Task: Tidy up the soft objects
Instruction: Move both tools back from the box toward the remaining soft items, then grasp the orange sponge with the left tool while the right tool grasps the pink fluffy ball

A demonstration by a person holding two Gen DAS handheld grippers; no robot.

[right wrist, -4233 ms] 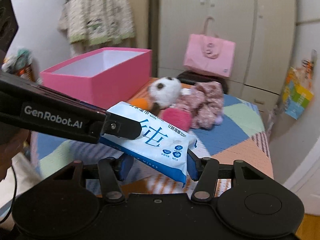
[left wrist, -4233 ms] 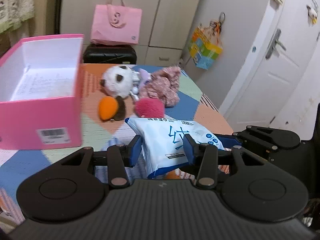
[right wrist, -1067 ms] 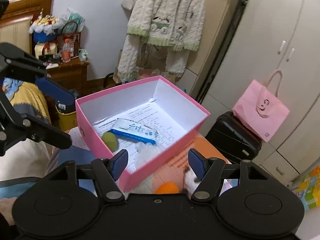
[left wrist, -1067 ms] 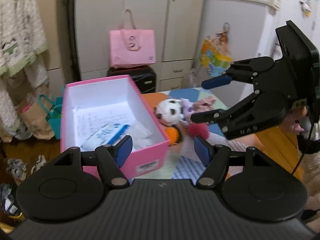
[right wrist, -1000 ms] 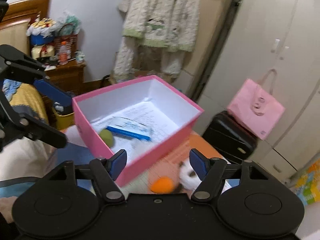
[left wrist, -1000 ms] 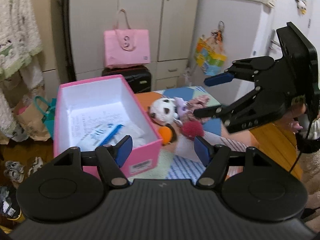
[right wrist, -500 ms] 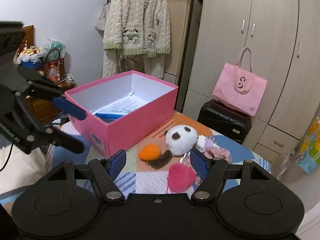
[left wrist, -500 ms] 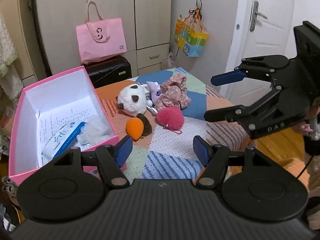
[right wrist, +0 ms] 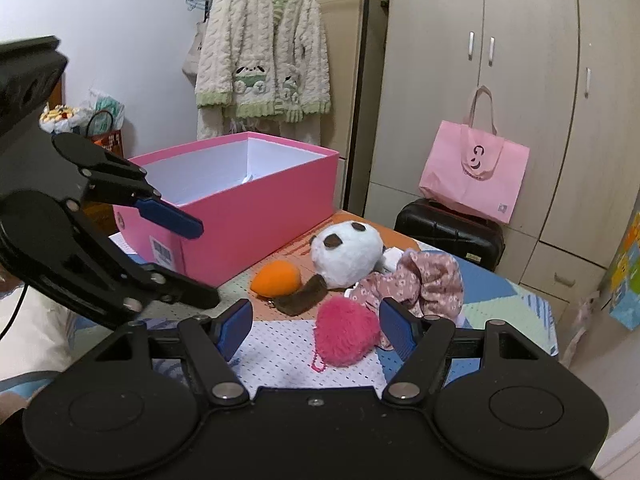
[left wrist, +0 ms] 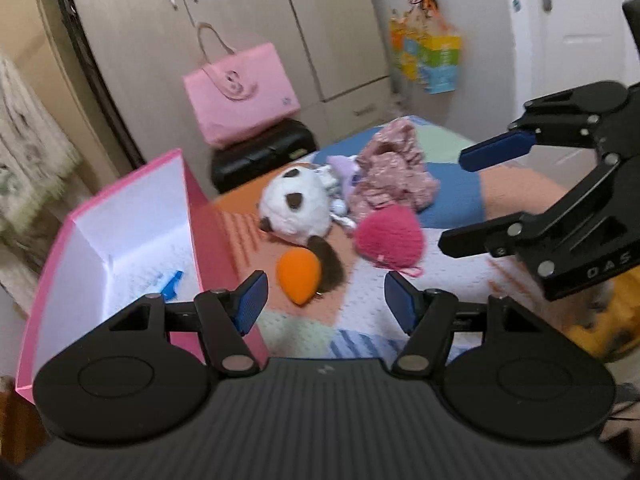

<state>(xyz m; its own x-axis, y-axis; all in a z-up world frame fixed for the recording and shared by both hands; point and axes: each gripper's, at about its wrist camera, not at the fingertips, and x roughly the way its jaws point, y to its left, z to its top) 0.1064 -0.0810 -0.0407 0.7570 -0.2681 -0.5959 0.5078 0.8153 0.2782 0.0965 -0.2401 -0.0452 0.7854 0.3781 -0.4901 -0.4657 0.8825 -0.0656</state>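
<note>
A pink box [left wrist: 60,280] [right wrist: 256,208] stands on the patchwork table, with the blue edge of a wipes pack [left wrist: 171,283] showing inside. Beside it lie an orange sponge [left wrist: 298,270] [right wrist: 276,278], a brown pad [right wrist: 300,300], a white panda plush [left wrist: 294,204] [right wrist: 346,252], a pink fluffy heart [left wrist: 390,238] [right wrist: 346,336] and a floral cloth [left wrist: 392,172] [right wrist: 420,276]. My left gripper [left wrist: 325,302] is open and empty, above the table's near part in front of the sponge. My right gripper [right wrist: 316,326] is open and empty, just in front of the fluffy heart.
A pink tote bag [left wrist: 240,88] [right wrist: 474,172] sits on a black suitcase [left wrist: 264,152] [right wrist: 448,232] behind the table, before wardrobe doors. A fleece robe [right wrist: 264,48] hangs at the back left. A colourful bag [left wrist: 430,56] hangs near the white door at the right.
The wipes pack both grippers held 4.2 s ago now lies in the pink box. Both grippers, open, have swung from above the box and come down toward the toys on the table.
</note>
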